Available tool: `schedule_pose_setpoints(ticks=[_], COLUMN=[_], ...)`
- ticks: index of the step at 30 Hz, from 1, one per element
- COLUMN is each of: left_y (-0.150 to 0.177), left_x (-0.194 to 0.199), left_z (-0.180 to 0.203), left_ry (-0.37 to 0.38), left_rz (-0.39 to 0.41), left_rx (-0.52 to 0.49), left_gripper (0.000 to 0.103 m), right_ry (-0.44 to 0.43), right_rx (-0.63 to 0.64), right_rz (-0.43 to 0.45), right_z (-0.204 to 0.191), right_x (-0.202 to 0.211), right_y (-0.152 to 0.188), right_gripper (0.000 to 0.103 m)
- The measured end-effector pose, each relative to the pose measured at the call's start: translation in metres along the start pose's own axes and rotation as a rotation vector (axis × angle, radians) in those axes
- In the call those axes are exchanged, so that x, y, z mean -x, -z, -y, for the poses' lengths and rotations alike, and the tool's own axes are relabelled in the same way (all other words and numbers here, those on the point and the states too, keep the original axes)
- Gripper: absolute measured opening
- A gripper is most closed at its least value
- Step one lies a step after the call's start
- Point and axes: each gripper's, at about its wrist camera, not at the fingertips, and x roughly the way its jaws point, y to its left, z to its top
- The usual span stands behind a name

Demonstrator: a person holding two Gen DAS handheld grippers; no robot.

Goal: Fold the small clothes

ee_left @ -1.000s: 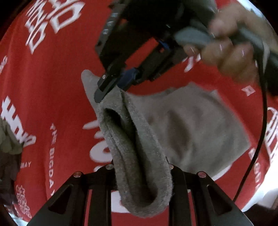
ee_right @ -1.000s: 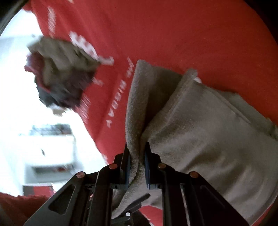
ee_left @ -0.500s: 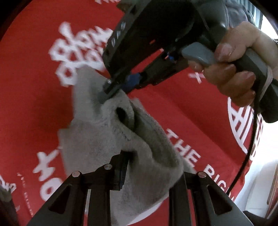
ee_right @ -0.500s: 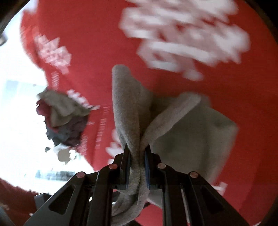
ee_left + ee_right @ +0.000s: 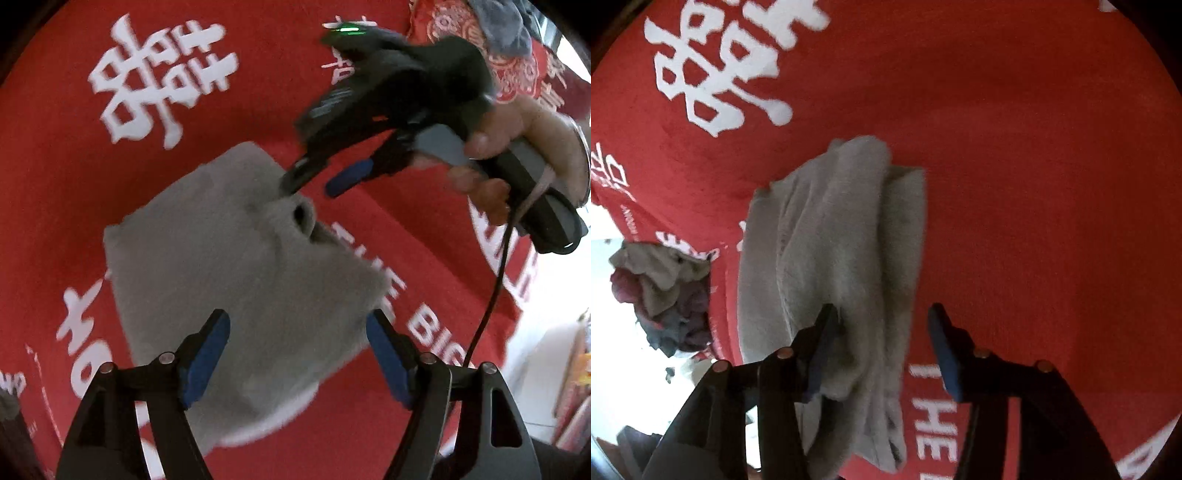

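1. Lying folded on the red printed cloth (image 5: 369, 55), the grey garment (image 5: 236, 280) is free; left gripper (image 5: 299, 354) and right gripper (image 5: 882, 347) stand parted, jaws just opened.
2. A second ago both pinched its raised edge.
3. A hand (image 5: 517, 155) angles the right gripper steeply downward.

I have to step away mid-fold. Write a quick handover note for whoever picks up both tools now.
Left tool: open, its jaws have just been opening; nothing gripped, hovering over the grey cloth.
Right tool: open, jaws also just opening; the cloth's edge lies between them, against one pad only.
Grey cloth: folded over, lying on the red printed table cover.
Pile of unfolded clothes: at the cover's edge.
Done: this cloth folded and let go.
Left: probably tidy the fold if loose, then take the next piece from the pile.
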Motion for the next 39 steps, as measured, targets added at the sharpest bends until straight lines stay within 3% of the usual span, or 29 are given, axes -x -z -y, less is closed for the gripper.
schedule_pose_setpoints(ticks=[3,6,9,11,12,13,16,17,20,24,26,27,29,34,39], left_y=[0.006,0.005,0.008,0.010,0.010,0.010,0.019,0.022,0.033,0.036,0.037,0.038,0.037,0.034,0.033], left_x=[0.017,0.012,-0.013,-0.027,-0.033,-0.038,-0.053,-0.056,-0.069,-0.071,-0.068,-0.065,-0.064,-0.055,-0.046], left_z=[-0.034,-0.083,-0.128,-0.141,-0.143,-0.142,-0.131,-0.130,-0.120,-0.117,-0.115,-0.113,-0.113,-0.110,-0.112], left_ry=[0.017,-0.007,-0.059,-0.067,-0.071,-0.077,-0.079,-0.072,-0.060,-0.052,-0.048,-0.049,-0.057,-0.074,-0.055], left_rz=[-0.032,-0.058,-0.093,-0.109,-0.119,-0.126,-0.140,-0.147,-0.179,-0.189,-0.198,-0.201,-0.211,-0.231,-0.223], left_rx=[0.121,0.291,0.437,0.466,0.457,0.441,0.382,0.380,0.386,0.429,0.452,0.462,0.468,0.491,0.540], left_gripper=[0.077,0.077,0.077,0.077,0.077,0.077,0.079,0.087,0.088,0.088,0.088,0.088,0.088,0.088,0.089], right_ry=[-0.034,-0.130,-0.159,-0.151,-0.154,-0.170,-0.132,-0.096,-0.010,-0.033,0.028,0.055,0.100,0.053,0.026], right_rx=[-0.038,-0.082,-0.113,-0.137,-0.147,-0.141,-0.061,-0.044,-0.088,-0.130,-0.087,-0.082,-0.076,0.039,0.131], right_rz=[0.035,0.026,-0.030,-0.080,-0.098,-0.104,-0.071,-0.064,-0.092,-0.085,-0.094,-0.098,-0.082,0.050,0.047], right_z=[0.001,0.001,0.003,0.008,0.007,0.003,-0.015,-0.015,0.003,0.013,0.004,0.001,-0.008,-0.055,-0.086], right_x=[0.026,0.042,0.032,0.014,0.007,0.002,0.003,0.005,-0.009,-0.009,-0.003,0.000,0.010,0.038,0.024], right_y=[0.023,0.053,0.081,0.091,0.092,0.091,0.092,0.096,0.109,0.112,0.112,0.112,0.108,0.082,0.053], right_gripper=[0.056,0.057,0.058,0.058,0.044,0.016,0.013,0.013,0.013,0.015,0.026,0.036,0.039,0.039,0.039])
